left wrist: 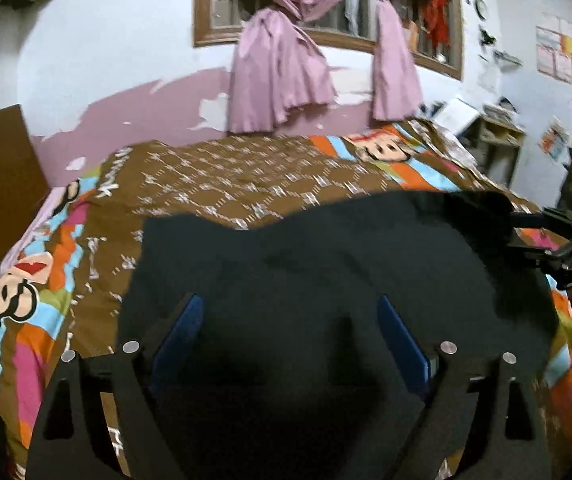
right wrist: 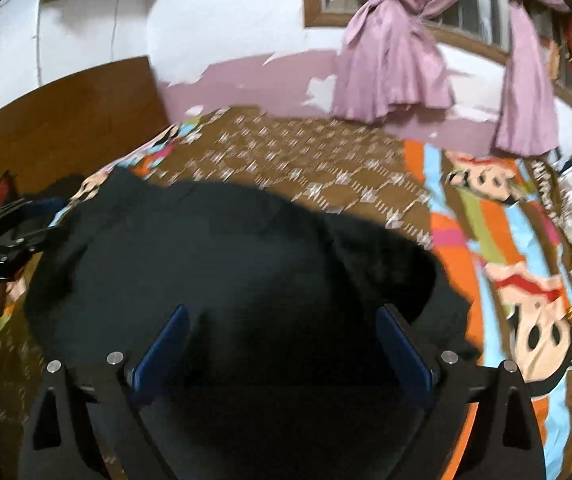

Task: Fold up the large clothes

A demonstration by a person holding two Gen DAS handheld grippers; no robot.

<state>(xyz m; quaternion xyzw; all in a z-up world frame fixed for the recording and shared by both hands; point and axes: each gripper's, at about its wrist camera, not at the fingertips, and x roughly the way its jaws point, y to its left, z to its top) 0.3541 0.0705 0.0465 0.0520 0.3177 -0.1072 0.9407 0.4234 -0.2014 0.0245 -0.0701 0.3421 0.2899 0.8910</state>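
A large black garment (left wrist: 326,264) lies spread on the bed, also in the right wrist view (right wrist: 214,256). My left gripper (left wrist: 289,308) is open, its blue-padded fingers (left wrist: 182,328) spread wide just above the near part of the cloth. My right gripper (right wrist: 284,316) is open too, its blue fingers (right wrist: 162,344) spread above the cloth. Neither holds fabric. The right gripper shows at the right edge of the left wrist view (left wrist: 566,248), beside the garment's right side. The left gripper shows at the left edge of the right wrist view (right wrist: 10,228).
The bed has a brown patterned cover (left wrist: 246,176) with cartoon-monkey borders (right wrist: 526,280). A wooden headboard (right wrist: 66,120) stands at the left. Pink curtains (left wrist: 282,80) hang on the far wall's window. Shelves with clutter (left wrist: 494,136) stand at the right.
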